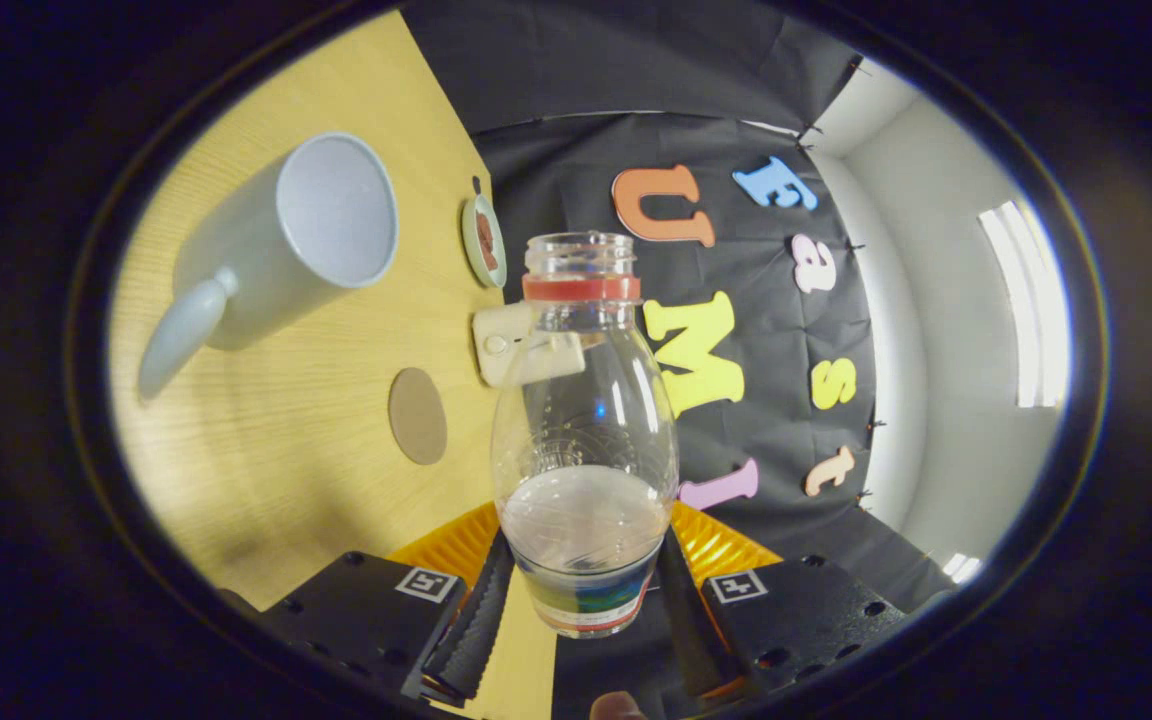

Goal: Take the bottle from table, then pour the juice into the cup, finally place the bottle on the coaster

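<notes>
The gripper has its two fingers pinching the lower part of a clear plastic bottle, one pressing on each side just above the coloured label band at its base. The bottle is uncapped, with a red ring under the open neck, and a little pale liquid sits pooled in its lower end. The whole view is rolled over, so the pale wood-grain worktop stands beside the bottle like a wall and the bottle lies along its surface line, clear of the wood as far as I can tell. A fingertip of the person holding the tool peeks in at the very bottom, behind the fingers. Just beyond the fingers on the worktop lies a round brown coaster, flat and bare, a little in from the worktop's far edge. Past it, at that far edge and partly hidden behind the bottle's shoulder, sits a small cream-coloured box-like thing; I can't make out what it is. Farther along the same edge rests a small round dish with something brown in it. Well apart from the edge, deeper in on the wood, stands a pale grey cup with its handle toward the gripper and its open mouth facing the bottle's side. Behind everything hangs the black cloth wall, and beyond that a white room wall with a bright window strip.
</notes>
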Tool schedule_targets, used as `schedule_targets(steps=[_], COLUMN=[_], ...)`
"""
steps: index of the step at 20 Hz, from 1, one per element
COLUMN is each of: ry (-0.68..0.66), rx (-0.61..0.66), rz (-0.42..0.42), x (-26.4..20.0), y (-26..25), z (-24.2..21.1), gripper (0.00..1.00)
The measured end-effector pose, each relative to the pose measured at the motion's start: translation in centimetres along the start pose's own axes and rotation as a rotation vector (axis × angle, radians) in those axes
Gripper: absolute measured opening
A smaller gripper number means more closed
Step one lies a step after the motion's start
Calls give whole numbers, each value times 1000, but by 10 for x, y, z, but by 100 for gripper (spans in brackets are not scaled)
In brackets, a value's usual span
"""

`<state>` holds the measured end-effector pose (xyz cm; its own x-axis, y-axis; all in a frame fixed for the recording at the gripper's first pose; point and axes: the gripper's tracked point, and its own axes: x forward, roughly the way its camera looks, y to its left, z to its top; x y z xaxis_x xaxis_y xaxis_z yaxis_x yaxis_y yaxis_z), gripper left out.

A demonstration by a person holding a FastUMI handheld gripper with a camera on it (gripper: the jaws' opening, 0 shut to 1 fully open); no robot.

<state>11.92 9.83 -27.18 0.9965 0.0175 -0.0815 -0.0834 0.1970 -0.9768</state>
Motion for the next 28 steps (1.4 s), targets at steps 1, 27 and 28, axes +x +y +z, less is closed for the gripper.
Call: schedule_targets(steps=[1, 27, 28], ry=[-5, -64, -62], rx=[-20, -342, -344], rz=[-2, -43, -44], x=[-1, -3, -3], y=[0, -29, -30], z=[1, 22, 23], gripper=[76, 76, 76])
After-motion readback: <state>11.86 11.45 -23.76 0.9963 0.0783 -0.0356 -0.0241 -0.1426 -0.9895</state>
